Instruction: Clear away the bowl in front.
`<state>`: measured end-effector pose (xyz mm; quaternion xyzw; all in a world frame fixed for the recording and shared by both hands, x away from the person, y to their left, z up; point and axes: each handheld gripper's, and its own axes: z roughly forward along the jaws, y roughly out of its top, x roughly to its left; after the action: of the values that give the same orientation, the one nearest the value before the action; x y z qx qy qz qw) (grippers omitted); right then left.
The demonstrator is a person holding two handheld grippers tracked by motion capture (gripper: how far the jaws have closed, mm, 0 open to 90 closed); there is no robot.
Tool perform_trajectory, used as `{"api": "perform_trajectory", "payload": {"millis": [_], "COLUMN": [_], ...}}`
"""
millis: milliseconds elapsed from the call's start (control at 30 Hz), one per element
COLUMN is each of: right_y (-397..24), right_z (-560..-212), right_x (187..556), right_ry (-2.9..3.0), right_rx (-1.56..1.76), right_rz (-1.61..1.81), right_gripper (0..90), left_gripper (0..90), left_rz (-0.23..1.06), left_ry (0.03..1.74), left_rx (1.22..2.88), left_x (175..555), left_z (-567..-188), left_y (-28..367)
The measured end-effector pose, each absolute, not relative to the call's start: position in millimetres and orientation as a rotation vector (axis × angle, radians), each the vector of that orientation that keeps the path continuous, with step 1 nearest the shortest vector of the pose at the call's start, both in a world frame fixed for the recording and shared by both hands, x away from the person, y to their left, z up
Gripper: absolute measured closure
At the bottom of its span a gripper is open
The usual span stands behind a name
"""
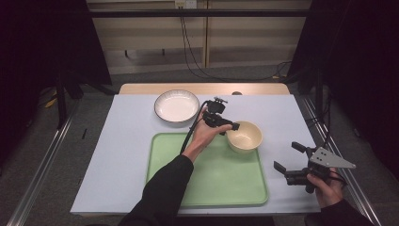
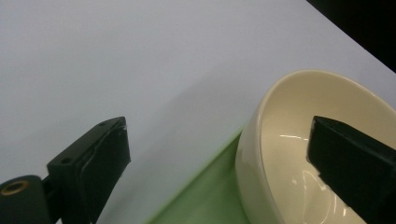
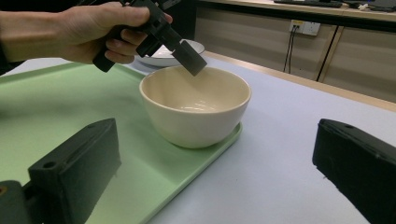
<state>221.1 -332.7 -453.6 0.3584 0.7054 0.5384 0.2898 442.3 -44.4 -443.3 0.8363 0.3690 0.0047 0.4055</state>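
Where the green tray reaches its far right corner, a cream bowl standing upright, nothing inside. Left gripper at its near rim, jaws wide apart: one jaw over the hollow, the other outside, no pressing seen. Right gripper low on the table, gaping, holding nothing. Farther back, white plate, bare. Seen from right gripper view: bowl foot sitting on tray edge.

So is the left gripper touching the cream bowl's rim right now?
Apart. In the left gripper view the left gripper stands open astride the cream bowl rim, one jaw inside, one outside, with a clear gap on both sides.
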Motion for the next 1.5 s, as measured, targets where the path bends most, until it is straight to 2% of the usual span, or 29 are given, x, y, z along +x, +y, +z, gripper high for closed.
{"api": "perform_trajectory", "payload": {"millis": [433, 1200, 1500], "right_y": [-333, -333, -333], "right_z": [-454, -453, -454], "right_x": [222, 222, 222], "right_ry": [1.883, 1.880, 1.888], "right_rx": [0.953, 0.956, 0.960], "right_rz": [1.437, 1.432, 1.426], "right_gripper": [0.6, 0.6, 0.6], "left_gripper": [4.7, 2.4, 2.7], "left_rz": [0.144, 0.406, 0.420], "left_ry": [0.912, 0.928, 0.949], "left_rx": [2.070, 1.932, 1.904], "left_x": [431, 403, 387], "left_z": [-435, -424, -419], "left_y": [-16, 64, 88]}}
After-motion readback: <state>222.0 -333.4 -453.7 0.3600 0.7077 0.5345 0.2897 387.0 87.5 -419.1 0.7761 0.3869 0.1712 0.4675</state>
